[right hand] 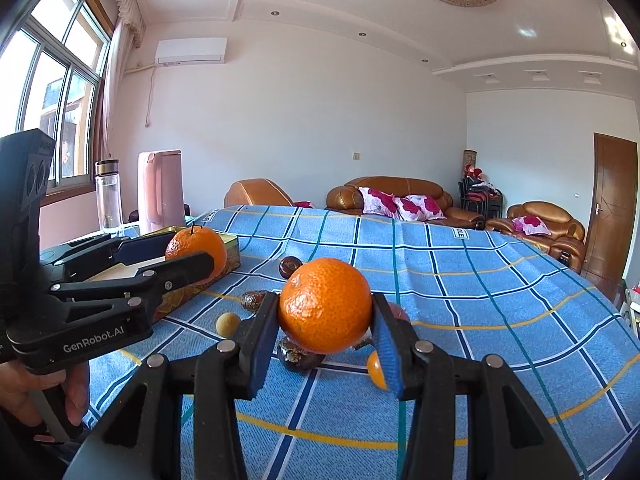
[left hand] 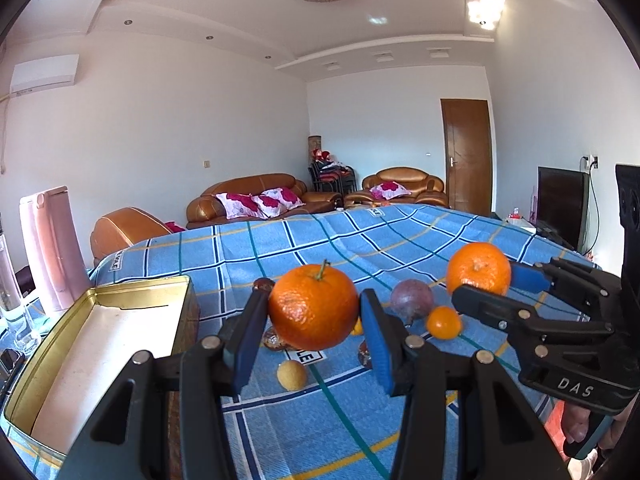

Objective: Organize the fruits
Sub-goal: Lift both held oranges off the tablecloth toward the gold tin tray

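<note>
My left gripper (left hand: 314, 322) is shut on a stemmed orange (left hand: 313, 307) and holds it above the blue checked cloth, right of an open gold tin (left hand: 96, 354). My right gripper (right hand: 325, 330) is shut on a second orange (right hand: 325, 305), also lifted above the cloth; it shows in the left wrist view (left hand: 478, 267). On the cloth lie a purple passion fruit (left hand: 412, 299), a small kumquat (left hand: 443, 322), a yellowish longan (left hand: 292, 375) and several dark brown dates (right hand: 295, 354). The left gripper with its orange also shows in the right wrist view (right hand: 196, 249), beside the tin (right hand: 230, 245).
A pink jug (left hand: 52, 248) and a clear bottle (right hand: 108, 196) stand left of the tin. The blue checked cloth (left hand: 400, 240) covers the table to its far edge. Brown sofas (left hand: 256, 200) and a door (left hand: 467, 156) lie beyond.
</note>
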Tool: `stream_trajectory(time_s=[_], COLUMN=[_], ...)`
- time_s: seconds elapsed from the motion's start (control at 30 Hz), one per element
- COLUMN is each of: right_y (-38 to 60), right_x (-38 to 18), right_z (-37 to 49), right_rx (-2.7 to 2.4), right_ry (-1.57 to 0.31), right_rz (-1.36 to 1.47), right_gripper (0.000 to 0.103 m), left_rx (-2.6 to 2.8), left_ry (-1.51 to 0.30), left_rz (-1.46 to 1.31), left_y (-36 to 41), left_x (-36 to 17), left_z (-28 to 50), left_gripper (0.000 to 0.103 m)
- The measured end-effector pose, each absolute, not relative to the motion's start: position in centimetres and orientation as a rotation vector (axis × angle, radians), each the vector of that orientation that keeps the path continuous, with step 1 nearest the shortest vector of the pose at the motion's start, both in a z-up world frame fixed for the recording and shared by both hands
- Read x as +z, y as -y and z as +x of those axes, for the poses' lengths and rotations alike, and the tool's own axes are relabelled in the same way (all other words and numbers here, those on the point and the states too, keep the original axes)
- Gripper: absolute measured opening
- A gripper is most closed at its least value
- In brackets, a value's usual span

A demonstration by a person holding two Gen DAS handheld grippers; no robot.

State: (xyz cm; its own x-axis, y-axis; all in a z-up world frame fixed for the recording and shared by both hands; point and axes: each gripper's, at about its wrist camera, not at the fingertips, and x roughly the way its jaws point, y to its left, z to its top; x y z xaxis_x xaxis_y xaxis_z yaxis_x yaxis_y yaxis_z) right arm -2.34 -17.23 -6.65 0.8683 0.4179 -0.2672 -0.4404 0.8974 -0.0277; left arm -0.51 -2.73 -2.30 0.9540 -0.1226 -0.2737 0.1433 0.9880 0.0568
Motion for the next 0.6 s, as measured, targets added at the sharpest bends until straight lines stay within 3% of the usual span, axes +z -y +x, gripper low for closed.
stream_trajectory(time_s=[0.6], right_y=[16.83], right_x=[-5.63], right_z=[-3.10], right_rx=[0.459], right_ry=[-0.182], right_rz=[-0.091], right_gripper=[0.047], left_rx=[-0.077], left_ry=[-0.197], left_rz=[0.081], left_y=[2.11], left_x=[-1.80], left_z=[-1.23], left_gripper=[0.049])
